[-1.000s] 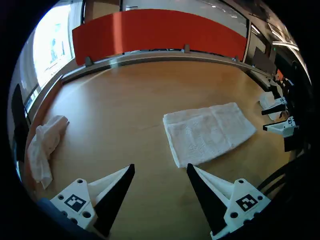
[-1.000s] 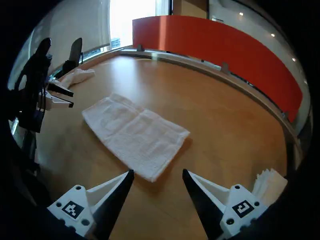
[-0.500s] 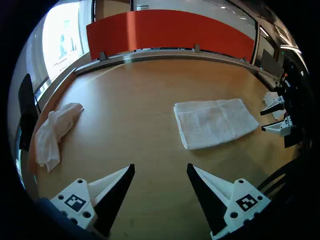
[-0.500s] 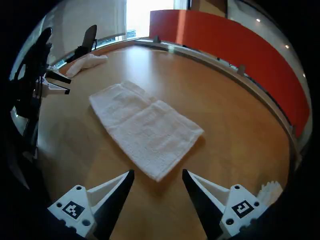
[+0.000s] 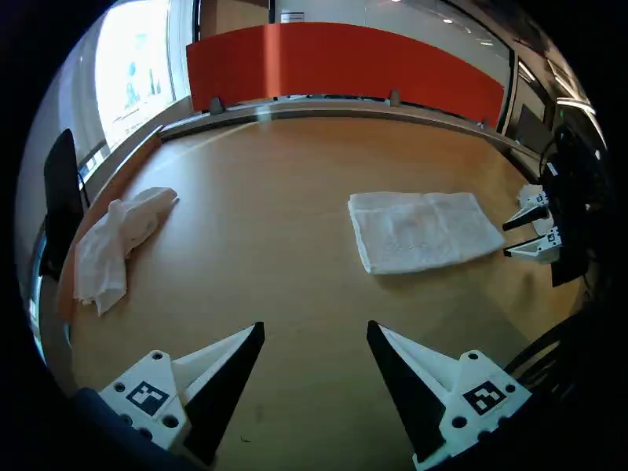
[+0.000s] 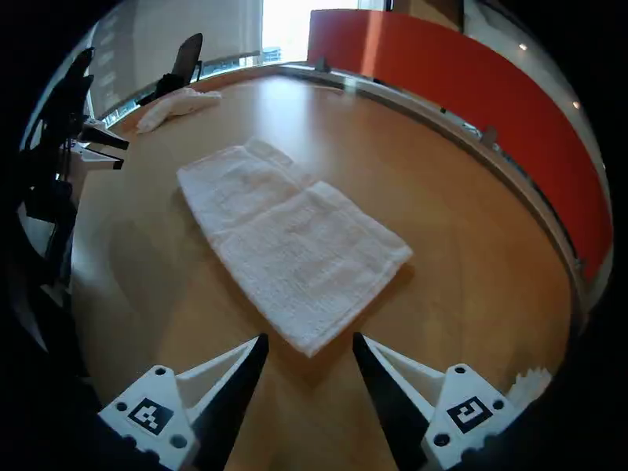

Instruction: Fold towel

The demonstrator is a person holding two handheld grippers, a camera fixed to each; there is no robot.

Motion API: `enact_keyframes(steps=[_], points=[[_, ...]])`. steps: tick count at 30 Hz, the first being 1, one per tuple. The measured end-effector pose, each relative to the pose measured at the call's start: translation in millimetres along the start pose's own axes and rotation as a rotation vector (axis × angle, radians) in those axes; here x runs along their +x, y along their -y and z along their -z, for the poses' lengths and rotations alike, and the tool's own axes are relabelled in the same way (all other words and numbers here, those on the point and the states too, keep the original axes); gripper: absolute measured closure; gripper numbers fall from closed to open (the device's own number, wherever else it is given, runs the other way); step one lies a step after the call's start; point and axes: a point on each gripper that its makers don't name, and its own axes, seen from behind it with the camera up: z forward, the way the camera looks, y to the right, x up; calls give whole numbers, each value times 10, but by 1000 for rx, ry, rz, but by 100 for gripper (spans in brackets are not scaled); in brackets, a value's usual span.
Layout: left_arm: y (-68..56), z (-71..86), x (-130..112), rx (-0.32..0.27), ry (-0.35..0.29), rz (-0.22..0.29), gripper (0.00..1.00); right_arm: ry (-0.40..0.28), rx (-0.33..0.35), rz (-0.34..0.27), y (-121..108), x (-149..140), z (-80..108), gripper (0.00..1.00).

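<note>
You are holding the right gripper (image 6: 308, 337) with its fingers spread apart and clamping nothing, just short of the near corner of the folded white towel (image 6: 290, 251). The towel is lying flat on the wooden table (image 6: 471, 259), a neat rectangle with a seam crossing its middle. Your left gripper (image 5: 314, 325) is hanging equally agape, well apart from it, with a crumpled cloth (image 5: 118, 239) lying off to its left.

No words, numbers or brand names can be read in either view. Black-and-white square code tags (image 5: 147, 396) sit on the finger bases of the left gripper (image 5: 314, 326) and the right gripper (image 6: 310, 337). A small pale plaque (image 5: 292, 16) above the red panel (image 5: 345, 67) may carry print, but it is too small to tell.
</note>
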Motion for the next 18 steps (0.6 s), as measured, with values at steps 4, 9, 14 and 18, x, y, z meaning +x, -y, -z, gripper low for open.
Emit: enact_keyframes(steps=[4,9,14,18], points=[[22,69,-86,9,5,10,3,19,9,10,-2,-61,-17,35],[42,146,-173,16,9,25,3,30,21,17,-2,-96,-27,55],[65,206,-215,23,8,33,3,31,35,22,10,-83,-12,62],[79,231,-238,27,10,34,3,32,42,27,13,-68,-7,77]])
